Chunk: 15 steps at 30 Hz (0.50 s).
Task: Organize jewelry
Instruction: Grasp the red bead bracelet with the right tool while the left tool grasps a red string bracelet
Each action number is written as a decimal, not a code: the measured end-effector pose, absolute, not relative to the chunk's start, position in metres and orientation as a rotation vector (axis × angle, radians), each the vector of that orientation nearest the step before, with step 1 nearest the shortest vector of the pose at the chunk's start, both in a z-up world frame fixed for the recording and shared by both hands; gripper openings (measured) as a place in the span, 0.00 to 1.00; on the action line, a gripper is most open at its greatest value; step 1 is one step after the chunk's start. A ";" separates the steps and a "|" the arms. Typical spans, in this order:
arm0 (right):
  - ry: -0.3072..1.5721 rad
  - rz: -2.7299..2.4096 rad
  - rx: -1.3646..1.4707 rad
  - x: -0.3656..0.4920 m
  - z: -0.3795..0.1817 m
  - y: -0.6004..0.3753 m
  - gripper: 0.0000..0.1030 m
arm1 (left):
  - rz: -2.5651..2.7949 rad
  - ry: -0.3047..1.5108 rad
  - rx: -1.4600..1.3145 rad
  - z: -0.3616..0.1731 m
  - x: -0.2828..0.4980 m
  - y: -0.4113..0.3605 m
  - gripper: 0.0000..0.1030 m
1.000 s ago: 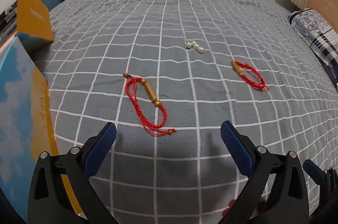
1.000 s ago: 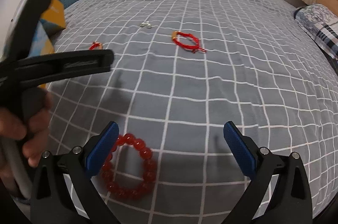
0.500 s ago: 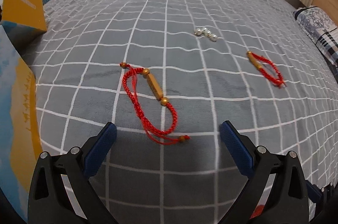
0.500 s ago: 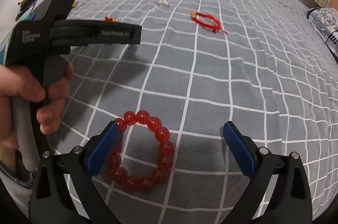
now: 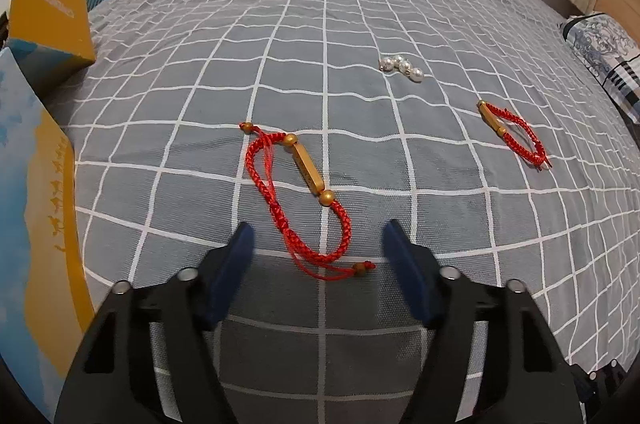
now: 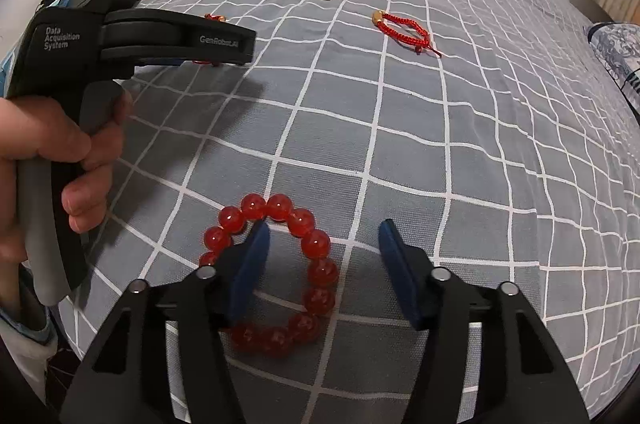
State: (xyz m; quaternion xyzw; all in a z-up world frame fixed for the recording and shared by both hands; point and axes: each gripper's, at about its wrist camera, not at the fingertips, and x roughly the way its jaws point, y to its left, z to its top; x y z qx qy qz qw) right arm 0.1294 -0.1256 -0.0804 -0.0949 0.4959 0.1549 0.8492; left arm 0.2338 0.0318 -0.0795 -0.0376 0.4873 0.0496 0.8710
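My left gripper (image 5: 318,244) and right gripper (image 6: 324,244) have just been closing, half-open: cord bracelet (image 5: 298,198) between left tips, bead bracelet (image 6: 276,276) straddling my right's left finger. Beads might roll away.

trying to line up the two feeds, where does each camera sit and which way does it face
Left wrist: on the left gripper, angled down at the bed; its jaws, just closing, flank a red cord bracelet without gripping.
Right wrist: on the right gripper, angled down at a red bead bracelet; jaws just closing, unpressed; a hand shows.
Shared: pearls, second cord bracelet.
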 end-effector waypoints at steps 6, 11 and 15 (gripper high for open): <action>1.034 0.315 -0.208 0.131 -0.079 -0.126 0.28 | 0.104 1.016 -0.056 -0.077 0.232 0.030 0.32; 1.009 0.311 -0.209 0.131 -0.076 -0.125 0.16 | 0.081 1.018 -0.040 -0.075 0.231 0.025 0.13; 1.000 0.307 -0.210 0.131 -0.076 -0.124 0.16 | 0.083 1.011 -0.043 -0.074 0.229 0.025 0.13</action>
